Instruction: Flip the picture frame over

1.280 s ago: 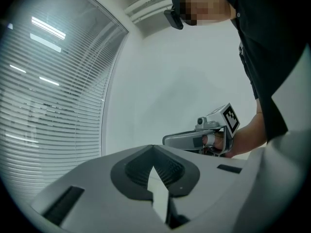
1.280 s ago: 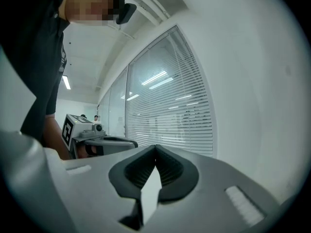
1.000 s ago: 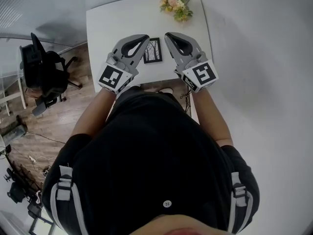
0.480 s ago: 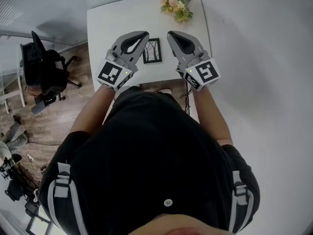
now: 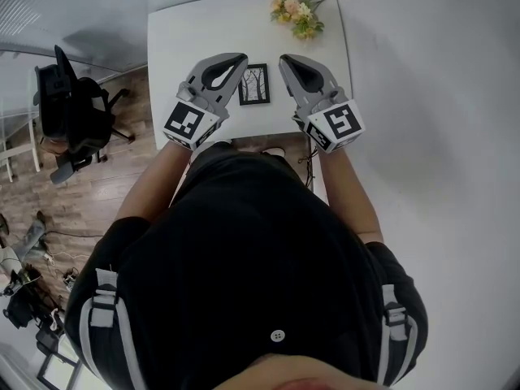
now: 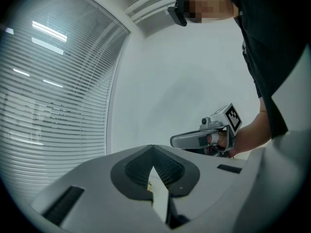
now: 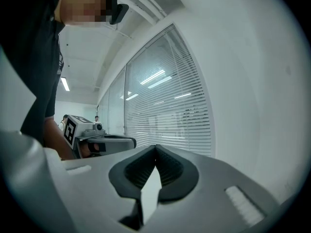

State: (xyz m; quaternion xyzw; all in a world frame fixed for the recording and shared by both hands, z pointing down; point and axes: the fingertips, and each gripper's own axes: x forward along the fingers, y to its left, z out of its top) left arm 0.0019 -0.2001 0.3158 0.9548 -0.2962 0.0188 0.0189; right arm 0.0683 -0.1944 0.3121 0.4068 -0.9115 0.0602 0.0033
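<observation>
Wood flooring with a black office chair (image 5: 73,112) lies at 9 o'clock of the white counter (image 5: 187,31). On the head view the left claw (image 5: 241,58) is at 10 o'clock of the picture frame (image 5: 254,84), its jaws closed tip to tip on nothing. The frame lies flat with its tree print face up near the counter's 6 o'clock edge, the right claw (image 5: 284,59) sits at its 2 o'clock, likewise closed and empty, and a small bunch of flowers (image 5: 297,15) rests at its 1 o'clock.
</observation>
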